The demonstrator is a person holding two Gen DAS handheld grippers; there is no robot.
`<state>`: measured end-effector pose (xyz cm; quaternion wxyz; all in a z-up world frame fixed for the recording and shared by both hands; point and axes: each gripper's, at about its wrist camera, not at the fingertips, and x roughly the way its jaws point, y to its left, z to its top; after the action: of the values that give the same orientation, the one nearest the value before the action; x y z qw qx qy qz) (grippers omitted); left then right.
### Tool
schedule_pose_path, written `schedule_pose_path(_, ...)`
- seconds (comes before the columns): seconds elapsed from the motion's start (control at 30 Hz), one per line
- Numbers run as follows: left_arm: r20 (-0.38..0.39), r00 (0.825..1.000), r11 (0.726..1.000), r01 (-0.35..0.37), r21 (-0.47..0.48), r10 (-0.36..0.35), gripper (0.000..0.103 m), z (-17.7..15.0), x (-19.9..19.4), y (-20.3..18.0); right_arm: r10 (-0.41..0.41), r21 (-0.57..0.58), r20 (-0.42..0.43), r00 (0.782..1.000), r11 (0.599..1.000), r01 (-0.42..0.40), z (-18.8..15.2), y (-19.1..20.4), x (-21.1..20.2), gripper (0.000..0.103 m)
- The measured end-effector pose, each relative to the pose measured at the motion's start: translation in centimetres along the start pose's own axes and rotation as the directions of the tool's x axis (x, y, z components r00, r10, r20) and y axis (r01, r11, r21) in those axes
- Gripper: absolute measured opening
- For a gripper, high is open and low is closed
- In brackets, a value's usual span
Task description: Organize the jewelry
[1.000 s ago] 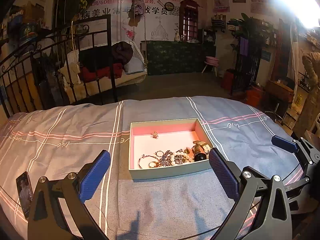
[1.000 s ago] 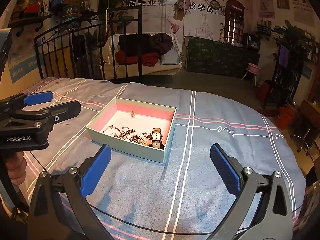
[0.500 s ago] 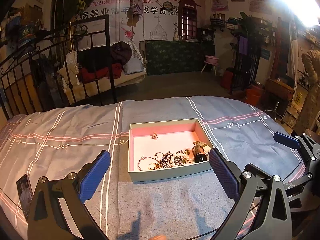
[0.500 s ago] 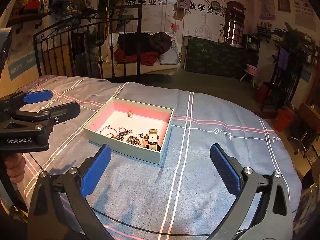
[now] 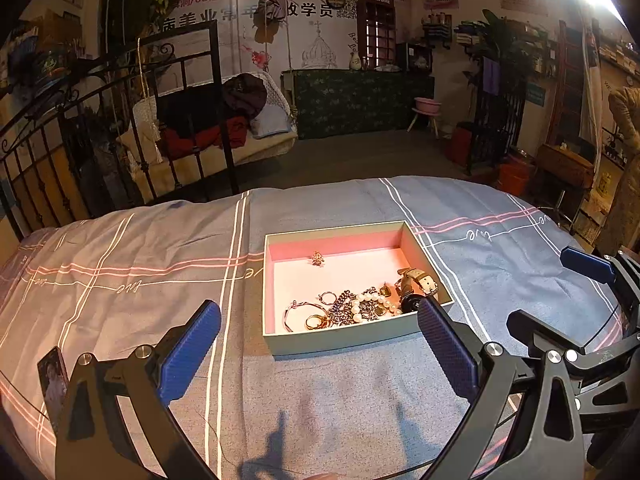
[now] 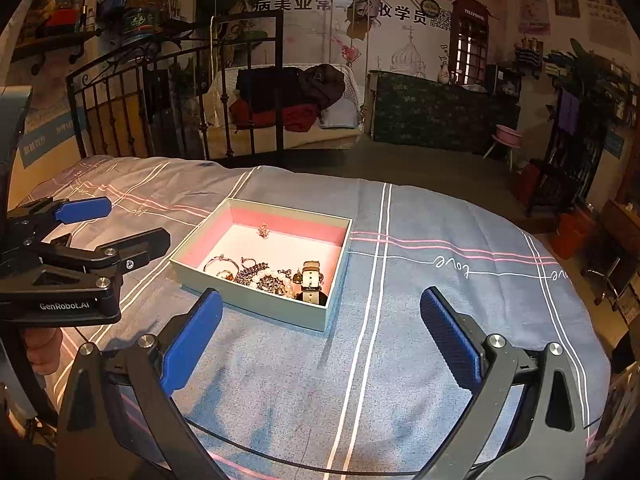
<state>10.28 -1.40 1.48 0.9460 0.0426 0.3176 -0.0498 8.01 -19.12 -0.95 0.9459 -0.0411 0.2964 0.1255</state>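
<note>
1. My left tongs (image 5: 320, 338) are spread wide and hold nothing, poised over the bed (image 5: 120, 256) at the near edge of the box (image 5: 340, 342).
2. My right tongs (image 6: 322, 334) are likewise wide and hold nothing, just right of the box's (image 6: 256, 300) near corner.
3. The box, pale green outside and pink inside, rests on the striped grey bedspread.
4. Along its near wall lie a heap of jewelry (image 5: 352, 310), with a bangle (image 5: 298, 314) at the left and a watch (image 5: 416, 284) at the right.
5. A small brooch (image 5: 317, 258) lies apart by the far wall.
6. A photo card (image 5: 52, 380) lies on the bed, far left.
</note>
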Motion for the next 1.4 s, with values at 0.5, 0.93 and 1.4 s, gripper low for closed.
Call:
schedule_pose_path(0.5,0.014,1.000,1.000,0.011,-0.005,-0.011,0.097,0.13,-0.28,-0.22,0.000,-0.006,-0.016,1.000,1.000,0.000,0.16,0.15,0.41,0.098)
schedule_pose_path(0.93,0.012,1.000,1.000,0.009,0.012,-0.010,0.097,0.35,-0.28,-0.39,0.002,-0.003,-0.020,1.000,1.000,-0.002,0.13,-0.12,0.47,0.098)
schedule_pose_path(1.4,0.011,1.000,1.000,0.003,0.015,-0.003,0.097,0.37,-0.30,-0.51,0.009,-0.006,-0.026,1.000,1.000,-0.009,0.11,0.00,0.74,0.098)
